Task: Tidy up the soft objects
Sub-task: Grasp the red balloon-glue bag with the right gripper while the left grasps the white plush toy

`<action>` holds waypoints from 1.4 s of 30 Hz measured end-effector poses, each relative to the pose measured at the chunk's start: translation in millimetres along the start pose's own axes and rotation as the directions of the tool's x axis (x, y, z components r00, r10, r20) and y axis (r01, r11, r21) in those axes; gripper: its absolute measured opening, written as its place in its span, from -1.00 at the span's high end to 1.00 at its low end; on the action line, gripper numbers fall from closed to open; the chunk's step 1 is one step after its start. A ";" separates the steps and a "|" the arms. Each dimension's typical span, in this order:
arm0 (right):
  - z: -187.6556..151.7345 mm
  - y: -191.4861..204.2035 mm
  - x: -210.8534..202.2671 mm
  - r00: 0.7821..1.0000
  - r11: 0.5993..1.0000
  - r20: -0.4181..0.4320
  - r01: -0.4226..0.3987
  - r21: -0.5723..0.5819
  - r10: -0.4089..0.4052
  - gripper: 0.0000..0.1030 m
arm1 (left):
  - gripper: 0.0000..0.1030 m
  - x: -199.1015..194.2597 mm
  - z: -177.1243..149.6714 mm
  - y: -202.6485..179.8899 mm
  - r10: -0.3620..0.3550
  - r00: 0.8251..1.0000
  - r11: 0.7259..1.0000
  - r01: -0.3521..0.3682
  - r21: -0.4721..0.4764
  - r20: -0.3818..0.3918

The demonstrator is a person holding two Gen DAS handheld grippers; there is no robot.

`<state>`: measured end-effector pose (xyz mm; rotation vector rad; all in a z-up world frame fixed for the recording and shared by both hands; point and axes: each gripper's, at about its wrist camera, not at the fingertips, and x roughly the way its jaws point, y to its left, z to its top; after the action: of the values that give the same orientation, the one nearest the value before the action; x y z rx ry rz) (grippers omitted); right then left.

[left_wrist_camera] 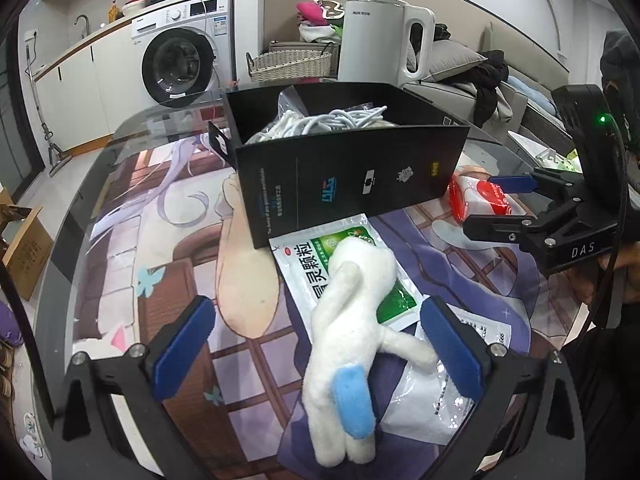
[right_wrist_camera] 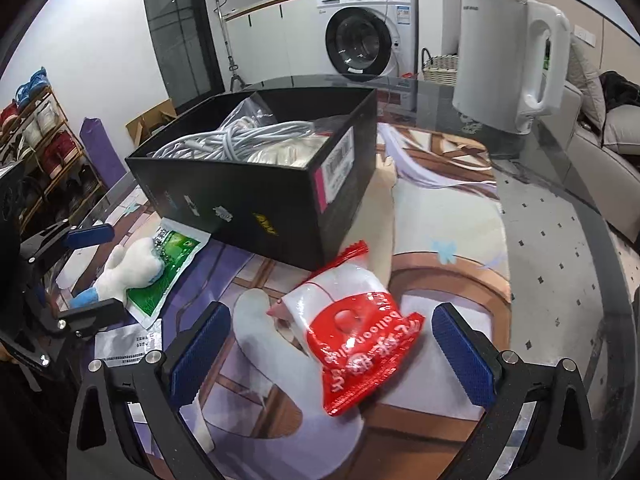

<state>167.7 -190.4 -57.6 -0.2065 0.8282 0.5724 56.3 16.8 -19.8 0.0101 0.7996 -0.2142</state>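
Both grippers spread wide: left gripper (left_wrist_camera: 318,354) around the plush (left_wrist_camera: 352,320), right gripper (right_wrist_camera: 330,356) around the red bag (right_wrist_camera: 356,344), both near the box (right_wrist_camera: 256,184).

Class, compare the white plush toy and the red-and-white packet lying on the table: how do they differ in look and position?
The white plush toy is fuzzy with a blue tip; the red-and-white packet is glossy plastic with printing.
The plush toy lies partly on a green sachet; the packet lies directly on the printed mat.
The plush toy sits between the left gripper fingers; the packet sits between those of the right gripper.
Both lie outside the black box, ungripped.
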 end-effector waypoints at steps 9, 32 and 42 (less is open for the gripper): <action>-4.4 10.8 1.0 0.999 0.997 -0.020 -0.048 -0.057 0.047 -0.99 | -1.00 1.4 0.3 3.5 -0.031 0.999 0.999 0.031 -0.021 -0.010; -8.6 30.7 -4.3 1.000 0.988 0.007 -0.021 -0.154 0.022 0.03 | -0.54 0.3 -3.5 -3.6 -0.076 0.997 0.997 0.076 0.017 -0.023; -12.1 32.4 -9.9 0.999 0.988 0.016 -0.038 -0.153 0.040 0.09 | 0.54 -2.5 -2.0 -2.7 -0.063 0.998 0.998 0.064 0.025 -0.016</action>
<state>136.7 -172.2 -56.8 -0.3249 0.7718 0.6744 52.7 14.8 -19.3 0.0101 0.8126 -0.2845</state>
